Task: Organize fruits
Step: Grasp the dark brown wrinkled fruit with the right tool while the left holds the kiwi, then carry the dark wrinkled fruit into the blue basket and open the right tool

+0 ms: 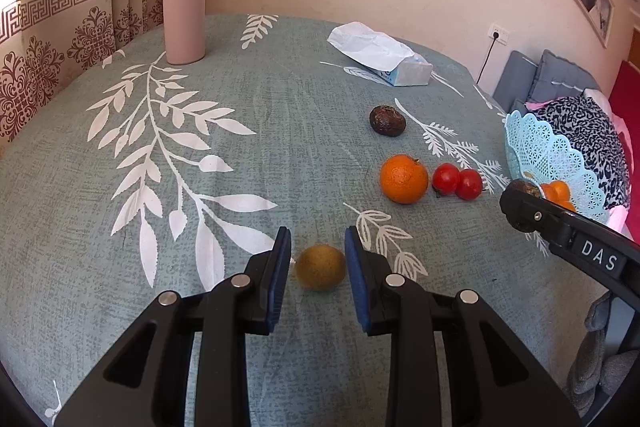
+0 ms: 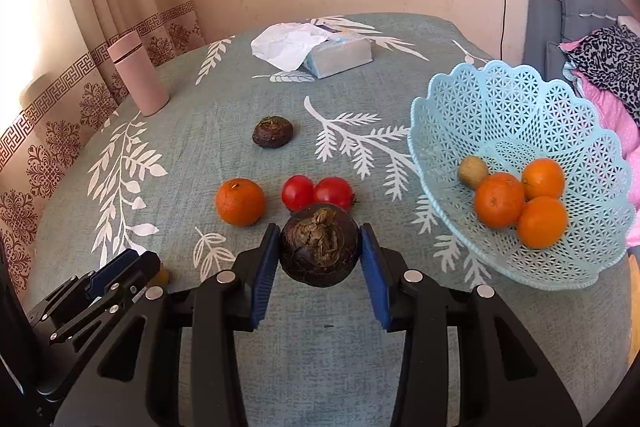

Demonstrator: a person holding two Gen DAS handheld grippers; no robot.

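Observation:
My left gripper (image 1: 318, 259) is open, its blue pads either side of a small brown-green fruit (image 1: 320, 267) lying on the table, not touching it. My right gripper (image 2: 320, 247) is shut on a dark brown fruit (image 2: 319, 245) and holds it above the table. On the cloth lie an orange (image 2: 240, 201), two red tomatoes (image 2: 316, 192) and another dark fruit (image 2: 272, 132). The light blue lattice basket (image 2: 480, 99) at the right holds three oranges (image 2: 520, 203) and a small brown-green fruit (image 2: 473, 171).
A pink thermos (image 1: 184, 13) stands at the far left of the table. A tissue pack (image 2: 320, 49) lies at the far side. The grey-green leaf-print tablecloth (image 1: 120, 227) covers the table. Cushions and clothes lie beyond the right edge.

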